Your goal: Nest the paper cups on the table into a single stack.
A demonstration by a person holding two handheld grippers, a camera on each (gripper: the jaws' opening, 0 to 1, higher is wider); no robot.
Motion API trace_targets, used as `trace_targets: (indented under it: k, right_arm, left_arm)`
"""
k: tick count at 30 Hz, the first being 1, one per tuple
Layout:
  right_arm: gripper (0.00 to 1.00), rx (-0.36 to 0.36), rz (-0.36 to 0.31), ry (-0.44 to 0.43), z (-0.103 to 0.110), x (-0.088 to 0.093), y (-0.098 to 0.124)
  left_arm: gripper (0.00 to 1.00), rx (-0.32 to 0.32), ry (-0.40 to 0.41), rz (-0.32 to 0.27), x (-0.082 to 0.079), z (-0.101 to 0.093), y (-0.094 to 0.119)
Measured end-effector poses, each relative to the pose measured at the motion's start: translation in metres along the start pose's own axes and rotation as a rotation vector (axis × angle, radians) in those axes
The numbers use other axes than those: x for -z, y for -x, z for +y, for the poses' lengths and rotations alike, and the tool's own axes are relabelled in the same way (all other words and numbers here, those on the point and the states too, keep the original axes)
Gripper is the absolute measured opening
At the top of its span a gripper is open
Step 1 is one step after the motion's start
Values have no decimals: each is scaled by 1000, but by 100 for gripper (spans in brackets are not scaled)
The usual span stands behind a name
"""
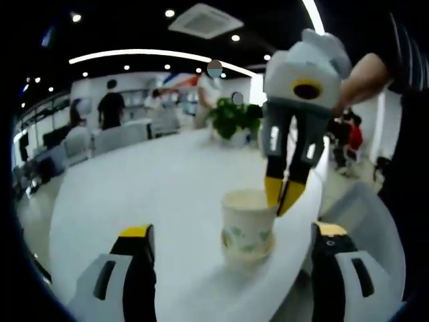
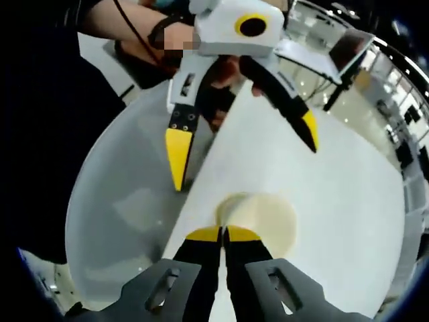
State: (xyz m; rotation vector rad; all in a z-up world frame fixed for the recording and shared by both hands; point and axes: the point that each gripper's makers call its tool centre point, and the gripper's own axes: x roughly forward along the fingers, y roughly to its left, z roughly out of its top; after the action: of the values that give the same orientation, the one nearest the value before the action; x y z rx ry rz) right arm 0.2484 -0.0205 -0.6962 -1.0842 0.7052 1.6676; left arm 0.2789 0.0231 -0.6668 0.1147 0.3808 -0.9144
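Observation:
A paper cup (image 1: 247, 228) with a green print stands upright on the white round table (image 1: 161, 194), close to its edge. My right gripper (image 1: 280, 198) comes down from above and is shut on the cup's near rim. In the right gripper view the cup (image 2: 265, 218) is seen from above, and that gripper's (image 2: 223, 235) yellow tips pinch its rim. My left gripper (image 1: 233, 231) is wide open, one jaw on each side of the cup and apart from it. It also hangs open above the table (image 2: 348, 194) as the left gripper (image 2: 244, 144) in the right gripper view.
The table edge (image 2: 191, 194) runs right beside the cup, with grey floor (image 2: 120, 201) below. A potted plant (image 1: 231, 117) stands at the table's far side. People and chairs are in the room behind. A person's hand (image 2: 167, 33) holds the left gripper.

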Motion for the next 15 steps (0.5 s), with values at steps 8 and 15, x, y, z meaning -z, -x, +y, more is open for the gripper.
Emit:
trace_targets:
  k: [8,15]
  right_arm:
    - [0,1,9,-13,-4,2,-4]
    - [0,-11,4,-1,-7,0,-9]
  left_arm:
    - [92,6,-6,12,5,-3,-3]
    - [91,5,19,12,7,-1,-4]
